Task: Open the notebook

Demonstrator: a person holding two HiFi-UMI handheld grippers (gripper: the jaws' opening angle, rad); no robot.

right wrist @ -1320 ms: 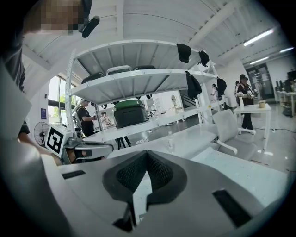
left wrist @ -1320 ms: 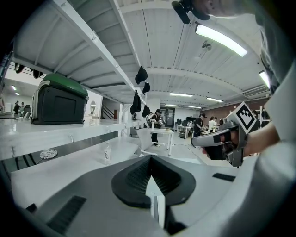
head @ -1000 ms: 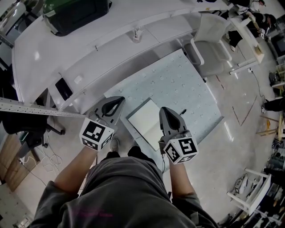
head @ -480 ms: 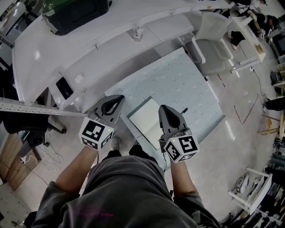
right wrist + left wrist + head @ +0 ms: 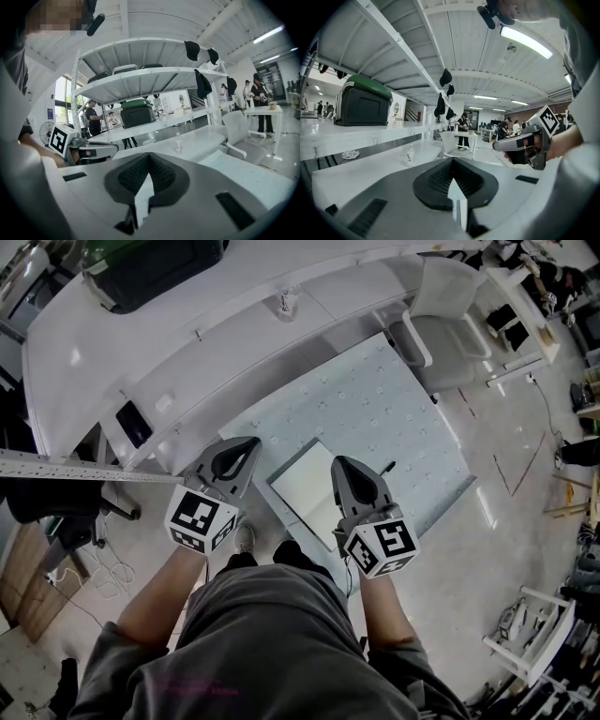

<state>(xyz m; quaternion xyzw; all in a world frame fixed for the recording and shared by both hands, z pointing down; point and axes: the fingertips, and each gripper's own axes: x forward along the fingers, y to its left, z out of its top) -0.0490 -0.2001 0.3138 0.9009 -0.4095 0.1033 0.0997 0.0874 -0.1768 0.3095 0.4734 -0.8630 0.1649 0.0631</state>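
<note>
A closed notebook with a pale cover and a dark edge lies on the light perforated table, near its front edge. My left gripper hangs above the table's left front corner, left of the notebook, with its jaws together and nothing between them. My right gripper is held over the notebook's right side, jaws also together and empty. Both point away from the person, slightly downward. The left gripper view and right gripper view look over the room, not at the notebook. Each shows the other gripper alongside.
A small dark pen-like thing lies on the table right of my right gripper. Beyond the table curves a white desk with a small bottle and a green-and-black case. A white chair stands at the right.
</note>
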